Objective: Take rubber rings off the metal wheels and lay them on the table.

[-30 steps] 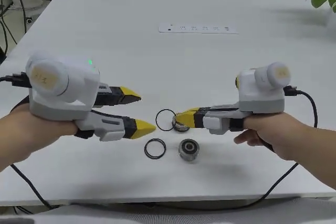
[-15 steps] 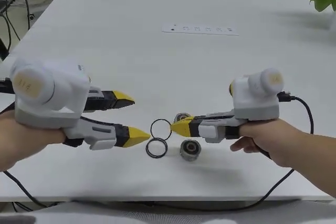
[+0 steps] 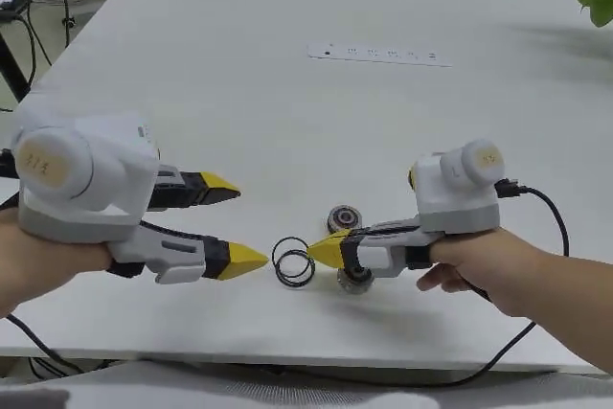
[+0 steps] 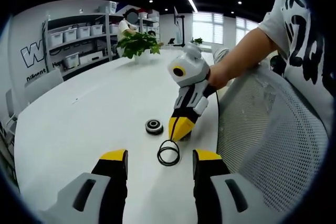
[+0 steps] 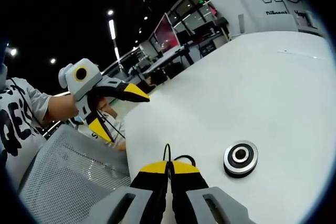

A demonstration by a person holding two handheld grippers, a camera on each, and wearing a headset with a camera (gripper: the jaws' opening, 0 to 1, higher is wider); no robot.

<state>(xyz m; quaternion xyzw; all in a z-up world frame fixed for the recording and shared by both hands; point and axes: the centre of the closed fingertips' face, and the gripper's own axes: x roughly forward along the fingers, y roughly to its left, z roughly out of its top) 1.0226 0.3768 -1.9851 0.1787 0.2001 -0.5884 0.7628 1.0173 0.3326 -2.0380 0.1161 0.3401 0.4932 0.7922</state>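
Head view: the right gripper [image 3: 326, 249] is clenched on a rubber ring [image 3: 290, 254], which overlaps a second ring [image 3: 298, 273] on the worktop [image 3: 287, 112], just beside a metal wheel [image 3: 342, 218]. Left gripper view: the left gripper [image 4: 159, 156] is released, its jaws wide apart, near that wheel. Right gripper view: the pinched ring sits left of the wheel.

Workshop-lab: storage-bin shelves [image 4: 73, 38], white worktable [image 3: 239, 112].

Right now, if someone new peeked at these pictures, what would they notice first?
Probably the two yellow-tipped grippers facing each other near the front edge of the white table: the left gripper open, the right gripper pinched shut on a thin black rubber ring. Just beyond the right one's tip sits a shiny metal wheel.
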